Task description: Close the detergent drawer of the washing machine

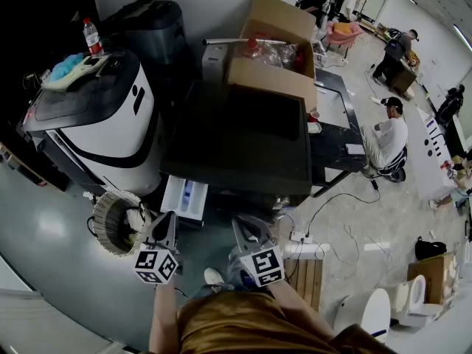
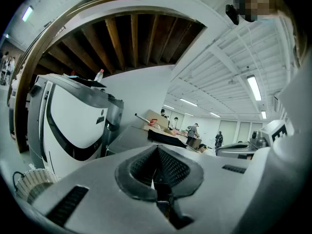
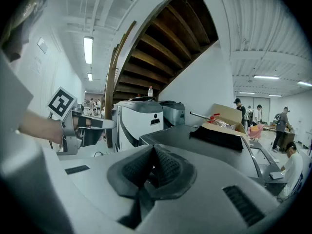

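- Bottle [image 1: 91,37]: clear, red cap. It stands upright on top of the white-and-black appliance [image 1: 96,116] at far left, near a blue bundle [image 1: 66,66].
- Woven basket [image 1: 112,223]: stands on the floor at the foot of that appliance. Its contents cannot be made out.
- Detergent drawer [image 1: 184,198]: white, with a blue insert inside. It is pulled out of the front of the washing machine [image 1: 236,135] at the machine's left corner and is open.
- Cardboard box [image 1: 273,50]: rests on the rear of the dark machine top with its flaps up. It holds red and clear-wrapped items.
- Left gripper [image 1: 167,218]: held just in front of the drawer's outer edge; contact cannot be told. In the left gripper view its jaws [image 2: 156,167] are pressed together with nothing between them.
- Right gripper [image 1: 243,223]: held in front of the machine, to the right of the drawer and apart from it. In the right gripper view its jaws [image 3: 148,172] are closed and empty.
- Power strip [image 1: 299,236]: lies on the floor right of the grippers, with cables trailing from it.
- Wooden pallet [image 1: 306,275]: lies near the power strip.
- Person in white [image 1: 387,142]: sits on the floor well to the right.
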